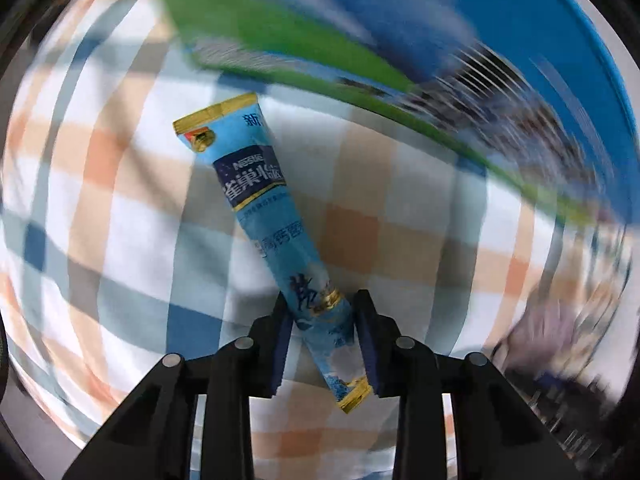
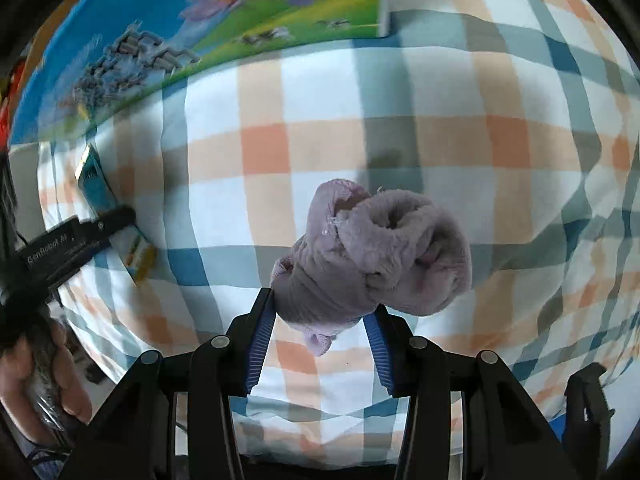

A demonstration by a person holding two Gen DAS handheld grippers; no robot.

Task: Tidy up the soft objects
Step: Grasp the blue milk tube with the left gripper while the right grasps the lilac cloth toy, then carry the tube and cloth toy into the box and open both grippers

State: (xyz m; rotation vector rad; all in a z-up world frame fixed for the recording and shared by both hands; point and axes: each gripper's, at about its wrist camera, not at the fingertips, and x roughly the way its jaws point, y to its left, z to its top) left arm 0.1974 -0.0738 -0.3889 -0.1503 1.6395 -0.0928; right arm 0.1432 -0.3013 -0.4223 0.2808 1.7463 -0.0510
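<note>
Over the checked cloth (image 1: 120, 200), a blue sachet (image 1: 276, 236) is pinched near its lower end by the left gripper (image 1: 322, 320), jaws closed on it; its long axis runs away from the fingers, tilted up and left. Further right above the cloth, a bunched purple sock (image 2: 380, 256) is clamped in the right gripper (image 2: 324, 316).

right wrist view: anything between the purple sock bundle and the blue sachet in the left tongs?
Nothing but bare checkered cloth between the purple sock bundle, held in the right tongs, and the blue sachet; the right wrist view shows it.
</note>
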